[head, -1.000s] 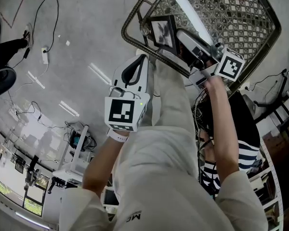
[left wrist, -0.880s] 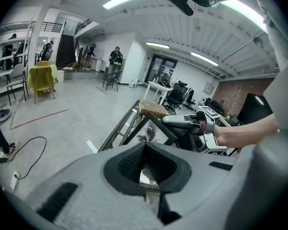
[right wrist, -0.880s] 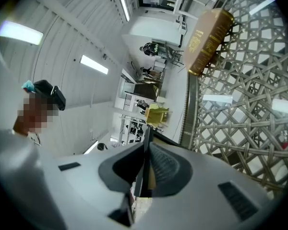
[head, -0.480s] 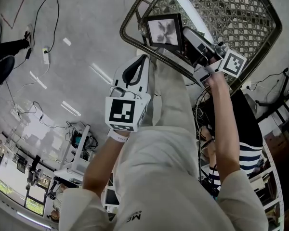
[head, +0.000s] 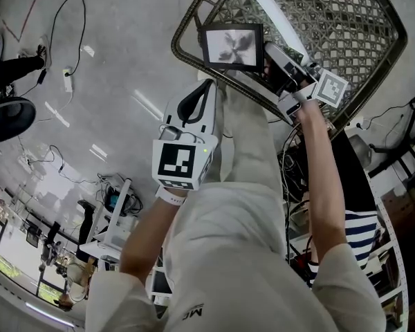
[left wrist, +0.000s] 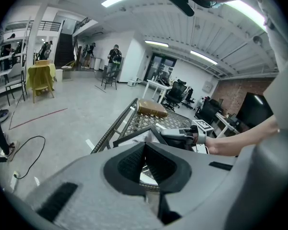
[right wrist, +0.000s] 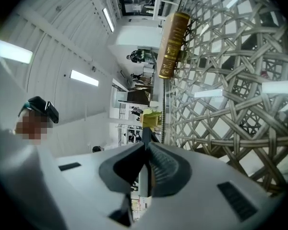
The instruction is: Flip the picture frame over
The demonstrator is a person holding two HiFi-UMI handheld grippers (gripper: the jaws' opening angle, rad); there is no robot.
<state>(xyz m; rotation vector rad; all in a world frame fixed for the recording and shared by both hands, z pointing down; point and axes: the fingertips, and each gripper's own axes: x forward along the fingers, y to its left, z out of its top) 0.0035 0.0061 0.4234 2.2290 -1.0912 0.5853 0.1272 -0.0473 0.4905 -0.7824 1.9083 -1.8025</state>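
You had the picture frame [head: 232,47] clamped by its edge in your right gripper's [head: 268,64] jaws, tilted up off the woven tabletop [head: 346,26], seemingly mid-flip and not yet laid down, while your left gripper's [head: 206,81] jaws sat closed and empty.

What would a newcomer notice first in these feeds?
The picture frame stands out, image side showing, at the near corner of the lattice table, with the right gripper shut on its edge. A book lies at the table's far end. The left gripper is shut and empty, short of the table.
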